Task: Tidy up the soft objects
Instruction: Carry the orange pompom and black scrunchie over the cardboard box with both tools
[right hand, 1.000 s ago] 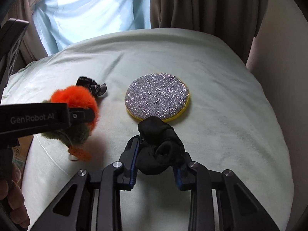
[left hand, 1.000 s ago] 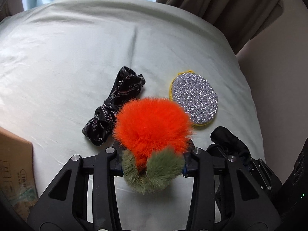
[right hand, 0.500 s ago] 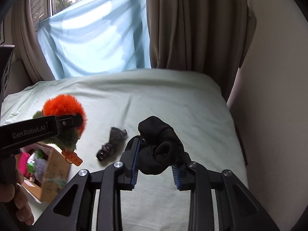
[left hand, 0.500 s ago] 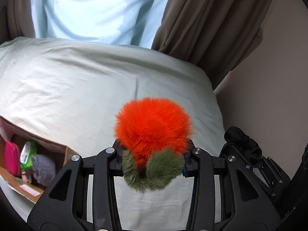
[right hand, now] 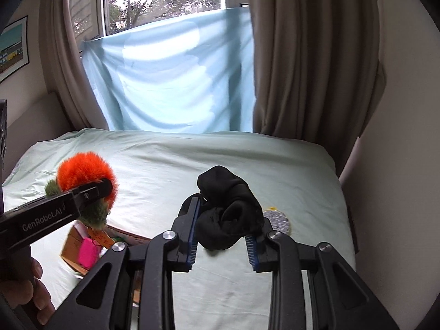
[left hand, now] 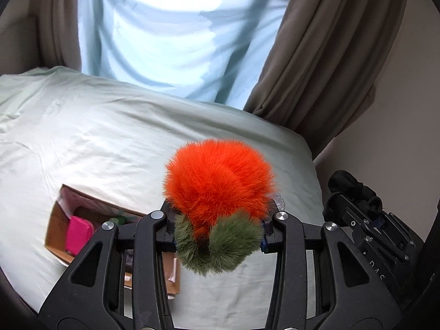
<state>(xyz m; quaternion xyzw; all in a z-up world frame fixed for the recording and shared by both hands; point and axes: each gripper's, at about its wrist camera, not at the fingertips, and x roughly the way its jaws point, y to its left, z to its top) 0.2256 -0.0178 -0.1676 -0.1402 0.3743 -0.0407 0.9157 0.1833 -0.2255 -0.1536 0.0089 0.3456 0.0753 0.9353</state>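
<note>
A pale green bed (right hand: pixel 247 154) fills the room below a curtained window. The left gripper (left hand: pixel 218 232) is held above it, clamped on an orange-and-green furry toy (left hand: pixel 217 184); the right gripper (right hand: pixel 222 243), raised alongside, pinches a balled black sock (right hand: pixel 228 211). Only the right wrist view shows the silver glitter pad (right hand: pixel 277 220) lying on the sheet and the toy's orange tag (right hand: pixel 100 238). A cardboard box (left hand: pixel 55 233) on the bed holds a pink item (left hand: pixel 77 233)
</note>
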